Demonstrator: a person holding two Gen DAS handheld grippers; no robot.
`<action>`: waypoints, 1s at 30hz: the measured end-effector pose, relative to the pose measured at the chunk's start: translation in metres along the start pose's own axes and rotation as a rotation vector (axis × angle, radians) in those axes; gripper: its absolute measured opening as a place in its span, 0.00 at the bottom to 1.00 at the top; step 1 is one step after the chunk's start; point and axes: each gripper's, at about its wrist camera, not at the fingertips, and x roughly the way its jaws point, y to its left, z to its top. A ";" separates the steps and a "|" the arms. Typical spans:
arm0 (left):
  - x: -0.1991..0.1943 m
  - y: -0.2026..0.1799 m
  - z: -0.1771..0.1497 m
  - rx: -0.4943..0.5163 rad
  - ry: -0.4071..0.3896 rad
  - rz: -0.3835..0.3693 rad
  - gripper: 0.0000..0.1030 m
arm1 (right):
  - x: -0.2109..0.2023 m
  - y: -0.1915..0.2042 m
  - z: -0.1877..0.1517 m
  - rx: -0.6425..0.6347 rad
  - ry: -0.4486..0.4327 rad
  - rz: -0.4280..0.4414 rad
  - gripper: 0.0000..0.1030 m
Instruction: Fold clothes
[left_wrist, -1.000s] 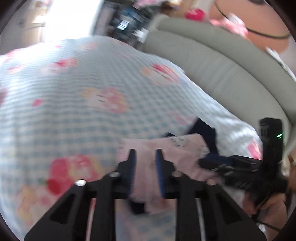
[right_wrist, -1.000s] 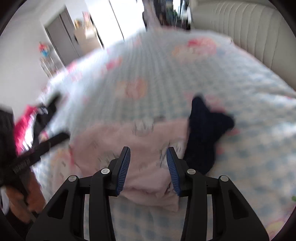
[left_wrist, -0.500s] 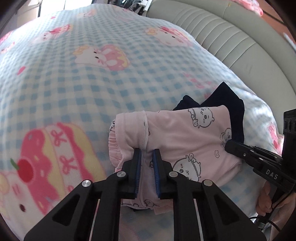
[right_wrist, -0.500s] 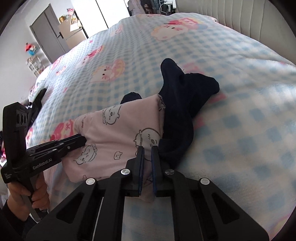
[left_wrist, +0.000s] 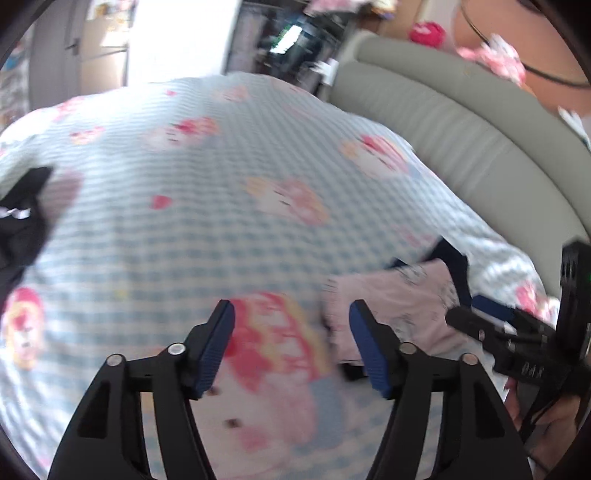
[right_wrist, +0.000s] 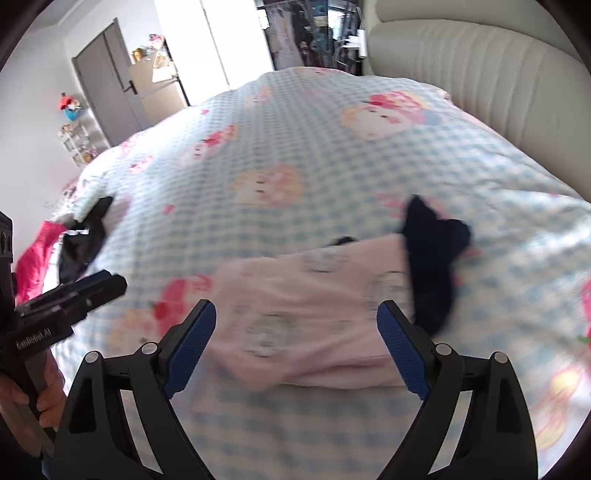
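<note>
Bedroom, brightly lit by daylight from a tall window or opening (right_wrist: 192, 44) at the far end. Large bed (right_wrist: 295, 155) under a pale blue and white checked cover printed with pink cartoon characters. Padded, ribbed headboard (right_wrist: 480, 62) in light grey-beige along the right side. Grey door (right_wrist: 107, 85) with a handle in a white wall (right_wrist: 33, 92) at far left. Small cluttered shelf (right_wrist: 75, 140) beside the door. Dark, crowded storage (right_wrist: 306, 33) beyond the bed, blurred.
</note>
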 end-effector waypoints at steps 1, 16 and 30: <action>-0.011 0.012 0.001 -0.019 -0.008 0.014 0.68 | 0.000 0.013 -0.001 -0.007 0.001 0.010 0.88; -0.161 0.146 -0.047 -0.106 -0.111 0.226 0.80 | -0.033 0.190 -0.052 -0.106 0.016 0.124 0.99; -0.239 0.120 -0.174 -0.075 -0.102 0.288 0.81 | -0.117 0.262 -0.175 -0.177 0.003 0.162 0.99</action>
